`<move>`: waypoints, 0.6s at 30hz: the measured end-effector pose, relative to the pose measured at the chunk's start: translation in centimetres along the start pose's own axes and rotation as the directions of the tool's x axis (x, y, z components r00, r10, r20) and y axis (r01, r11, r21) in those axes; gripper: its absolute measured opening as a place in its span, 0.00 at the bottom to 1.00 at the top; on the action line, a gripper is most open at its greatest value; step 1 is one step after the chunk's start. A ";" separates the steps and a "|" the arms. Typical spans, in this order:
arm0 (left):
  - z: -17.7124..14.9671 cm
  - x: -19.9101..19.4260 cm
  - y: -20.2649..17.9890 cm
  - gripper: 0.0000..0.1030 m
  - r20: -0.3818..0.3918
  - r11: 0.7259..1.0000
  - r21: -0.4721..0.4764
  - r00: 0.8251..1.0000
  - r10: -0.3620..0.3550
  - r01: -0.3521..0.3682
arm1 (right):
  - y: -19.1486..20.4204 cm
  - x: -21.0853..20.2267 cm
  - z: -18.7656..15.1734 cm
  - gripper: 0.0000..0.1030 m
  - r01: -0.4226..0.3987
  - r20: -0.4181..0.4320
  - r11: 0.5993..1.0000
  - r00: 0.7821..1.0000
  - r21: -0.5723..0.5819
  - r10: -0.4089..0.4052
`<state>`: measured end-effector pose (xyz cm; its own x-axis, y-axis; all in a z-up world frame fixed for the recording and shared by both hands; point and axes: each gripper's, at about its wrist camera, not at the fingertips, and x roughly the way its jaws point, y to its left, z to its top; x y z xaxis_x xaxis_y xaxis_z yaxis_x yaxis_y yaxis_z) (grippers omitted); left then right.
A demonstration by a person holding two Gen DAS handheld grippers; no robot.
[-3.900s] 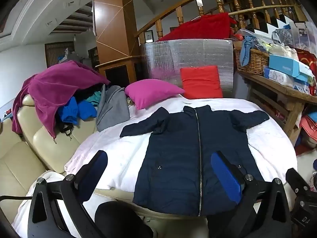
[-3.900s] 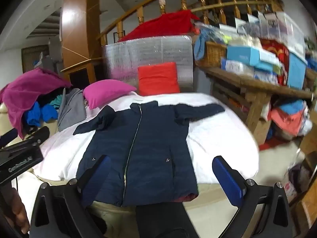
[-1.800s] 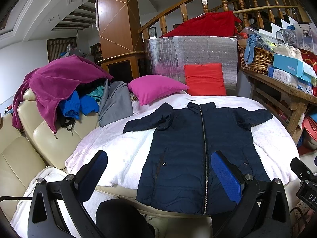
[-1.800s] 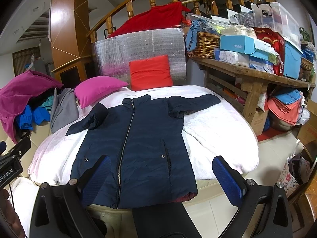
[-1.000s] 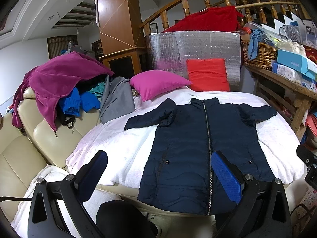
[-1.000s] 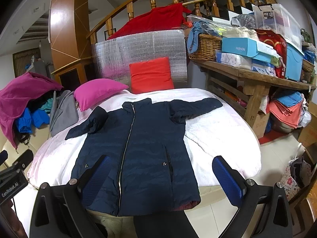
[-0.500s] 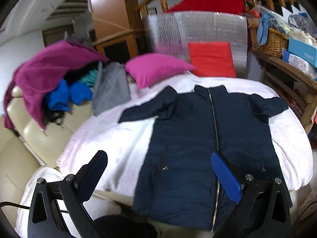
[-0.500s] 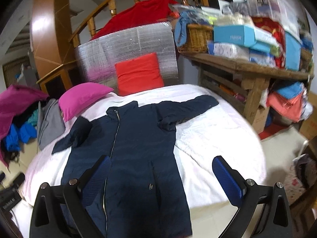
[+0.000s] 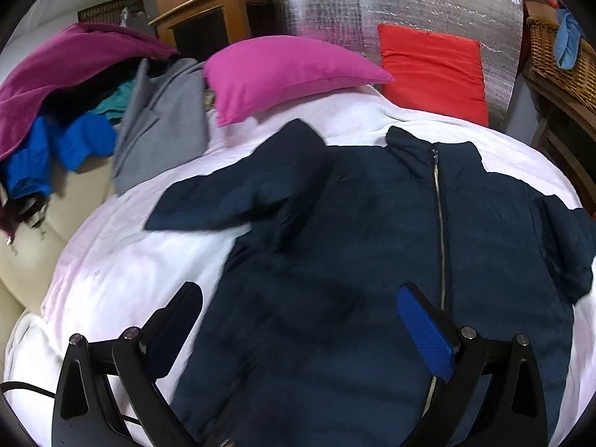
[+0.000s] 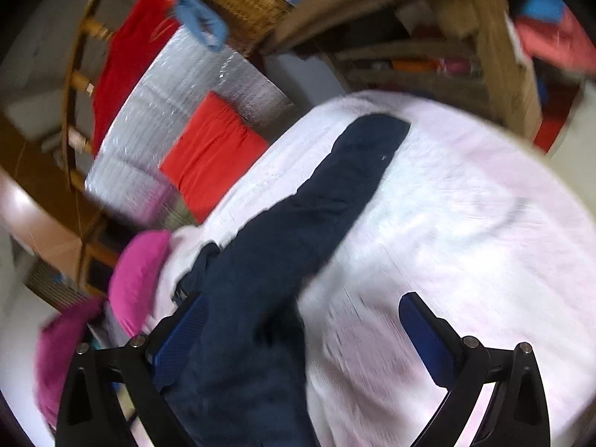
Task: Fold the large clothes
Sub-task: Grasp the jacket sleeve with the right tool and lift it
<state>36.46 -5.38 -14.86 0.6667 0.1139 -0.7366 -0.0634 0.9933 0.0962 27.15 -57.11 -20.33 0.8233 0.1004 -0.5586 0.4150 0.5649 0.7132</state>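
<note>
Cluttered living room: round surface under a white cover (image 9: 123,260), magenta pillow (image 9: 287,70) and red cushion (image 9: 432,70) at the far edge against a silver foil panel (image 9: 391,3). Clothes pile (image 9: 67,111) on the sofa, far left. Wicker basket (image 9: 558,59) on the wooden shelf, far right.

Navy padded jacket (image 9: 354,260) lies flat on the cover, front up, zipper (image 9: 441,231) closed, collar far, hem near. Both sleeves out: left sleeve (image 9: 238,193) angled across the cover, right sleeve (image 10: 335,193) stretched toward the far right edge.

Left gripper (image 9: 298,320) has its jaws spread wide, nothing held, hovering over the jacket's lower left body. Right gripper (image 10: 301,331) is also wide and empty, rolled to one side, aimed along the right sleeve; that view is motion-blurred, so I can't tell whether it touches fabric.

No fold made yet. Looks like the approach to the sleeves.

Handling, my read: padded and bulky, soft, moderately heavy for a garment, probably a slick shell. Puffy fill will likely spring back, so creases won't hold without pressing. A shallow pinch may slip off or catch only the top layer. Better to bite deep at a seam, either cuff or shoulder seam, then carry each sleeve inward across the chest. White cover is loose, so it could get dragged along.
</note>
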 end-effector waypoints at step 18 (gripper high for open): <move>1.5 5.3 -3.2 1.00 0.030 0.996 0.077 0.998 -0.046 0.044 | -7.2 16.1 8.3 0.68 -0.025 -0.002 0.942 1.000 0.333 0.027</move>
<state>41.37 -7.93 -18.06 0.6909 0.0670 -0.7198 0.0233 0.9931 0.1149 40.61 -66.32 -30.91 0.8335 0.1173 -0.5400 0.4998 0.2568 0.8272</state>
